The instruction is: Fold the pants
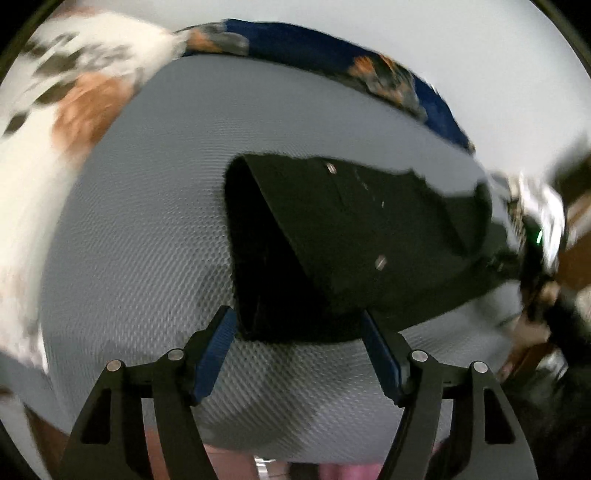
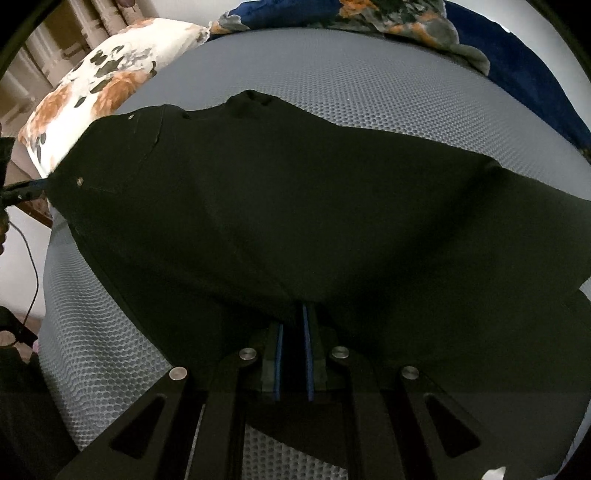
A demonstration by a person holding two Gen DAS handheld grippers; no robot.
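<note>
Black pants (image 2: 280,206) lie spread across a grey mesh mattress (image 2: 369,85). Their waistband end with metal rivets shows in the left wrist view (image 1: 332,236), lifted a little with the opening toward me. My left gripper (image 1: 299,325) is open, its blue pads (image 1: 216,354) on either side of the waistband edge, not closed on it. My right gripper (image 2: 292,317) is shut on a fold of the pants fabric, and cloth hides the fingertips. The left gripper's tip shows at the far left of the right wrist view (image 2: 22,190).
A white floral pillow (image 2: 96,81) lies at the mattress's far left corner. A dark blue floral blanket (image 2: 424,26) runs along the far edge. A thin black cable (image 2: 31,266) hangs at the left. The right gripper's body (image 1: 535,225) appears blurred at the right of the left wrist view.
</note>
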